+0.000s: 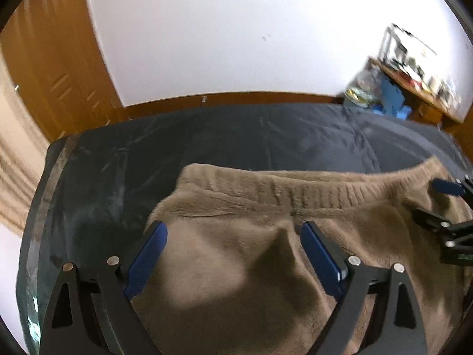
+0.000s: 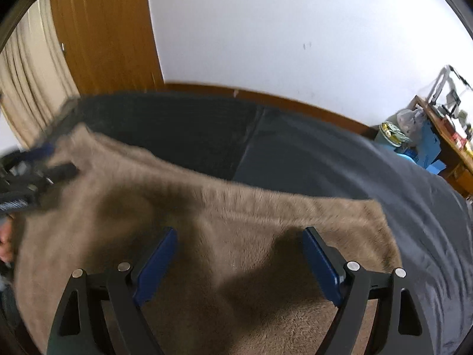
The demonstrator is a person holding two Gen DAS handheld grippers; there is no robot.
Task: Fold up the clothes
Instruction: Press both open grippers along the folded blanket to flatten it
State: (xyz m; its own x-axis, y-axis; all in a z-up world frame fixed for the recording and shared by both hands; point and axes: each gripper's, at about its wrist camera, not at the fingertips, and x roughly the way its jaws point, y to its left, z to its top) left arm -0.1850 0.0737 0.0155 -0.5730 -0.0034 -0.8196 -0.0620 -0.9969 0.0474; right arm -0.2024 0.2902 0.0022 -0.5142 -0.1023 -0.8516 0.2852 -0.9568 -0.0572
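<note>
In the left wrist view, the left gripper point(image 1: 233, 230) has its blue fingers point(image 1: 147, 254) spread wide with nothing clamped; the brown fleece garment point(image 1: 236, 266) lies beneath and ahead of them, untouched by the pads. Its ribbed band point(image 1: 295, 192) runs across just beyond the fingertips. The garment's near part is cut off by the lower edge and hidden under the gripper's frame. At the right edge the right gripper point(image 1: 443, 204) shows only partly, resting over the fabric. The garment lies on a bed point(image 1: 147, 148) with a dark grey cover. Beyond the bed stand a white wall point(image 1: 236, 29), a wooden skirting, wooden panelling to the left and a blurred, cluttered wooden desk point(image 1: 414, 88) far to the right of the fingers.

In the right wrist view, the right gripper point(image 2: 239, 236) is likewise released, its fingers point(image 2: 322, 263) wide apart above the fleece garment point(image 2: 207, 222), holding nothing. Left of the fingers the left gripper point(image 2: 38, 162) is smeared by motion blur, and a bit of a hand point(image 2: 6, 242) is cut off at the edge. The bed point(image 2: 325, 153) extends ahead and right; a beige curtain point(image 2: 29, 88) hangs at far left.
</note>
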